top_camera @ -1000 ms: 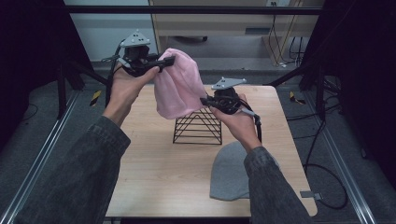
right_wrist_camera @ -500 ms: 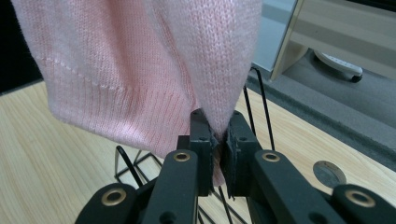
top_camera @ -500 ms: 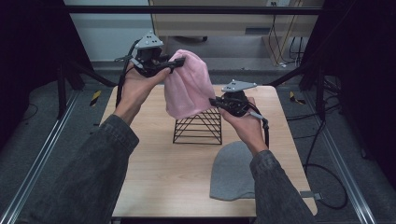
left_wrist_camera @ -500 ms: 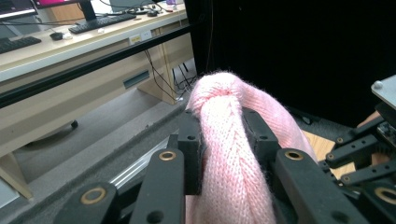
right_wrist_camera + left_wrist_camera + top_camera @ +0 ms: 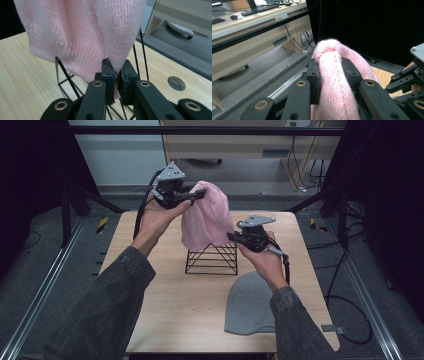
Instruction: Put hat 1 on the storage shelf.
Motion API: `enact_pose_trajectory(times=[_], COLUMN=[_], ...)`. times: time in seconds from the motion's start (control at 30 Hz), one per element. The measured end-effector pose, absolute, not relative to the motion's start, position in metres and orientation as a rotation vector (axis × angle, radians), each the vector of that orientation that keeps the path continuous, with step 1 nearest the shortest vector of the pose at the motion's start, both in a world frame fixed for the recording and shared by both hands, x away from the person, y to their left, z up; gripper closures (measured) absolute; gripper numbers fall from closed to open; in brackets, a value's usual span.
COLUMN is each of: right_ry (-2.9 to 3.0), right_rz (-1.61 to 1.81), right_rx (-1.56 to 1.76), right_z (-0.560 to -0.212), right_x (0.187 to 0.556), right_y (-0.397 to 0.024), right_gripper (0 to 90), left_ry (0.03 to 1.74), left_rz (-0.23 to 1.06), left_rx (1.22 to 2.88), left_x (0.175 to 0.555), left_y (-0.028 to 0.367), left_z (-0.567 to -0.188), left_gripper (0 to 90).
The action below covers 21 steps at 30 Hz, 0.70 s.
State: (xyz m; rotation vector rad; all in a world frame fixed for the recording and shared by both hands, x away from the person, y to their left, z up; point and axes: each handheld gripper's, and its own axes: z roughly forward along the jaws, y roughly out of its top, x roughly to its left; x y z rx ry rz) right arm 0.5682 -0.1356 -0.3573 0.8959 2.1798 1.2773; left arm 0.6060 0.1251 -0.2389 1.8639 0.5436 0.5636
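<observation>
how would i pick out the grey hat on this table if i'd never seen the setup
Start at the wooden table and find the black wire stand at its middle. The grey hat lies flat on the near right part of the table. Unlike the pink hat, no tool holds it.

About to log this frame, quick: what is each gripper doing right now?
Left gripper: shut on the pink knit hat, held up high.
Right gripper: shut on the same hat's lower edge, above the black wire stand.

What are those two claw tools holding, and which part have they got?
Both hold the pink knit hat. The left gripper pinches a bunched fold at its top; the right gripper pinches its lower edge, above the black wire rack.
</observation>
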Motion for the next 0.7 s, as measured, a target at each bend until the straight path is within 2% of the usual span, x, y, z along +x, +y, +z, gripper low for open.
enact_pose_trajectory(times=[0.7], right_ry=[2.232], right_rz=[1.195], right_rx=[0.922], right_z=[-0.385], right_x=[0.561], right_y=[-0.146], right_gripper=[83.6], left_ry=[0.532], left_rz=[0.517], left_rx=[1.917], left_x=[0.596], left_y=[0.120], left_z=[-0.270], left_gripper=[70.3])
